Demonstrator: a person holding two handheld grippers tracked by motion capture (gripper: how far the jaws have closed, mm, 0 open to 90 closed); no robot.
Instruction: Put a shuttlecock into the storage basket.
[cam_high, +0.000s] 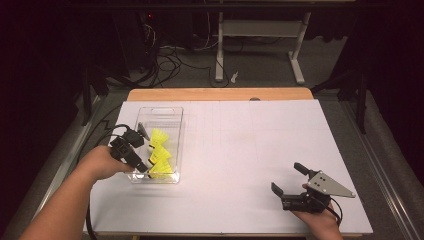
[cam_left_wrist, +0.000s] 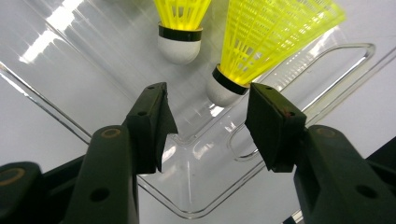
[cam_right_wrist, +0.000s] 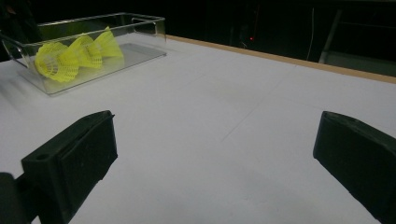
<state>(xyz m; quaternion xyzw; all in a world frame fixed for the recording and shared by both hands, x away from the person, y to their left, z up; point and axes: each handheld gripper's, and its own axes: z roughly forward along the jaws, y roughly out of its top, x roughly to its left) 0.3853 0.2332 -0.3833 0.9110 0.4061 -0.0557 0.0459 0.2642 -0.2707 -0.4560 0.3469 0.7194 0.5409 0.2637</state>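
Yellow shuttlecock (cam_left_wrist: 261, 46) lies cork toward left gripper (cam_left_wrist: 208, 123) (jaws parted, empty); right gripper (cam_right_wrist: 215, 154) jaws wide.

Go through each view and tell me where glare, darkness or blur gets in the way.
High view: the room beyond the white table is near black. Left gripper view: bright glare streaks on the clear plastic tray; the yellow plastic shuttlecocks stay sharp. Right gripper view: dim, with the right gripper jaws soft and out of focus.
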